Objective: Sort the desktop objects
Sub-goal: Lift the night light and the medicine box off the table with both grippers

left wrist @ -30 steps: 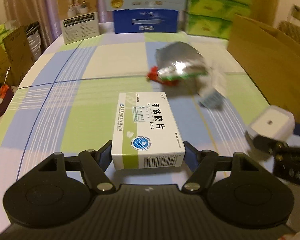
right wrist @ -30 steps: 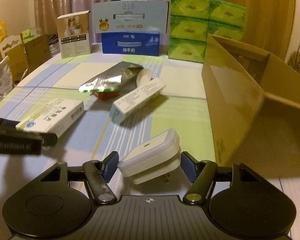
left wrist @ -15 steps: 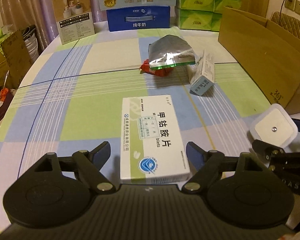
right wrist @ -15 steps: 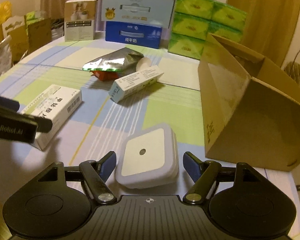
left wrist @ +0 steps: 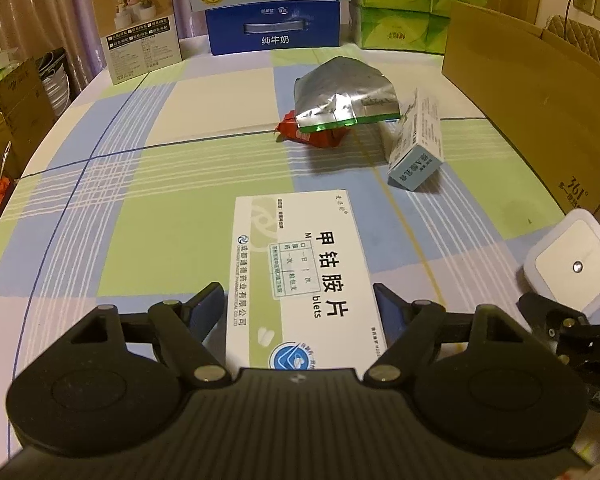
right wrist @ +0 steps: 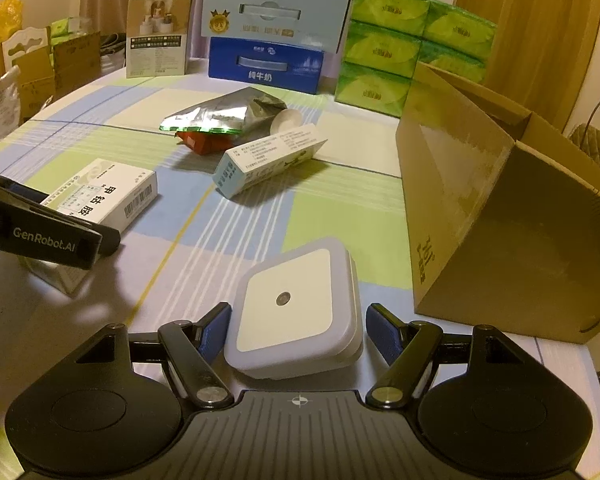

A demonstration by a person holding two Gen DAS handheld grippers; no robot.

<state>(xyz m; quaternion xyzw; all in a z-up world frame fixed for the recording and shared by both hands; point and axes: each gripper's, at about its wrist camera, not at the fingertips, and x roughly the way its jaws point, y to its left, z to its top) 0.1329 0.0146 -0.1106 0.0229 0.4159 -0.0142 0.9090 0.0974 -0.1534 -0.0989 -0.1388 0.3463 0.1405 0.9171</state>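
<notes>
So both grippers are spread wide, gripping nothing. The left gripper (left wrist: 300, 306) straddles the white medicine box (left wrist: 300, 280) lying flat on the checked tablecloth (left wrist: 140, 220); the right gripper (right wrist: 298, 330) flanks the square night light (right wrist: 294, 308) beside the cardboard box (right wrist: 500, 220).

Dim warm indoor light, soft shadows, sharp focus, fisheye-bent edges, dark corners
</notes>
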